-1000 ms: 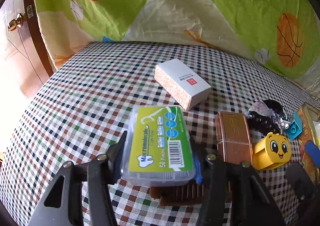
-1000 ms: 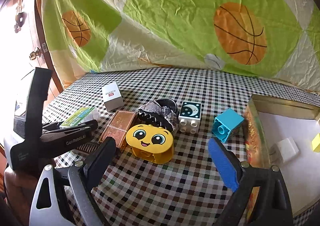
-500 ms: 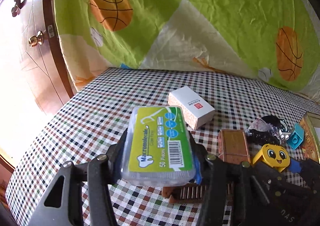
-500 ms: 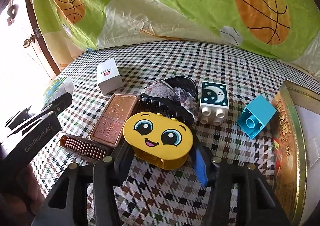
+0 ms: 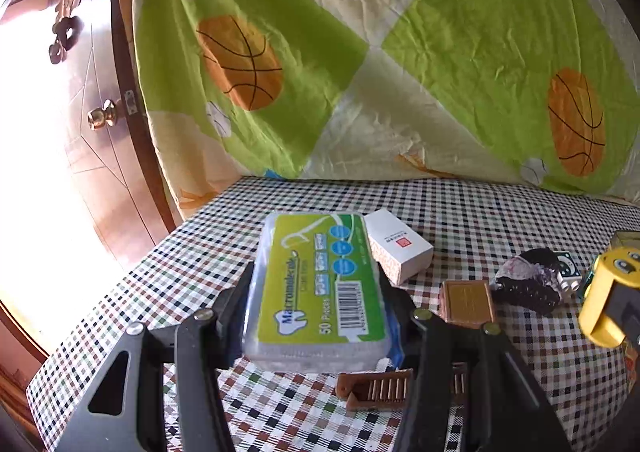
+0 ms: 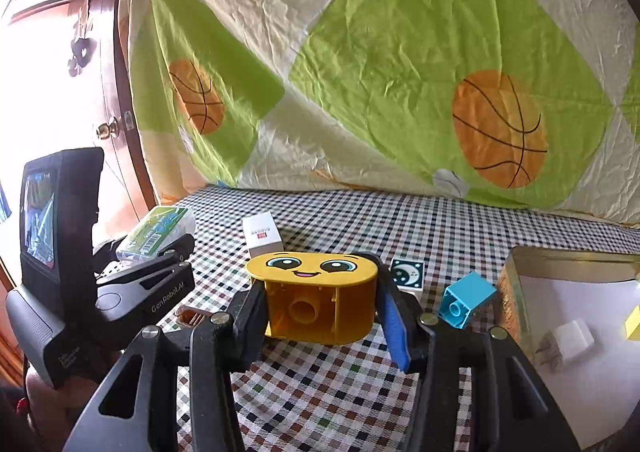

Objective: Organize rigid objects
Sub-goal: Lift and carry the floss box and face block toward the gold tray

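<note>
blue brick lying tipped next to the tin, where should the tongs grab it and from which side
Take the blue brick across its two flat side walls, coming from above. It lies tipped over with its hollow underside facing the camera, so the studs and open bottom offer poor purchase. The gold tin stands close on its right, so turn the tongs to close front to back rather than toward the tin.

The tablecloth (image 5: 480,212) is checked in black, brown, green and white. The sheet (image 6: 400,52) at twelve o'clock is lime green and cream with orange basketballs. The floss box (image 5: 316,284) has a green label. The toy block (image 6: 316,292) is yellow, with a cartoon face; at three o'clock, a turquoise brick (image 6: 466,298).
</note>
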### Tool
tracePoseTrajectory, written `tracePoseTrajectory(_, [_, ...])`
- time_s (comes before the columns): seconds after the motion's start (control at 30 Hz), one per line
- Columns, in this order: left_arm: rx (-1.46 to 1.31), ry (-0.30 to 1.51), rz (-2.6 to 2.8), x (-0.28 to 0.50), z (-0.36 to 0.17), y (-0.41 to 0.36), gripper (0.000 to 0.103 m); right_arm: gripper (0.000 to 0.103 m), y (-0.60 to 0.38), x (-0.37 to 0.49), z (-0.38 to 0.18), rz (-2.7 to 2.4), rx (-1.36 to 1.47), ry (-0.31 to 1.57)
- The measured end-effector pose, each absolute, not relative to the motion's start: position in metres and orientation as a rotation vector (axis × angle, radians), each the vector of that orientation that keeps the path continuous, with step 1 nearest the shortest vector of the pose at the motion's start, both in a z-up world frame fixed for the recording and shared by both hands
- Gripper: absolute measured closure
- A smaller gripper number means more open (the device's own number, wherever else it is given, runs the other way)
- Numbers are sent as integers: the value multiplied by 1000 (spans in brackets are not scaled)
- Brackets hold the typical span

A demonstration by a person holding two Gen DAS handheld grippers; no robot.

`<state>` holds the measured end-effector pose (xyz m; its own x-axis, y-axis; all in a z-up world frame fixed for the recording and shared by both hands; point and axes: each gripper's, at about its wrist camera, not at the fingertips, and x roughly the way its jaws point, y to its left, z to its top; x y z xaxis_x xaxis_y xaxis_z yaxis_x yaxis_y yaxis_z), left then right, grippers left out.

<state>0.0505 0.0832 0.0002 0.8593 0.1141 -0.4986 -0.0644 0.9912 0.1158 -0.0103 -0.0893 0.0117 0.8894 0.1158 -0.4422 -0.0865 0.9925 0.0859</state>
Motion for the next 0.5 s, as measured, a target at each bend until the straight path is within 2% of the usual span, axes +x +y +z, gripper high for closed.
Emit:
tracePoseTrajectory(0.2, [132,464,123,40,6,76,50,51,-103,-19,21,46,87,388])
tracePoseTrajectory(0.5, [121,454,107,36,7,70,50,51,-122,-26,23,9,121,375])
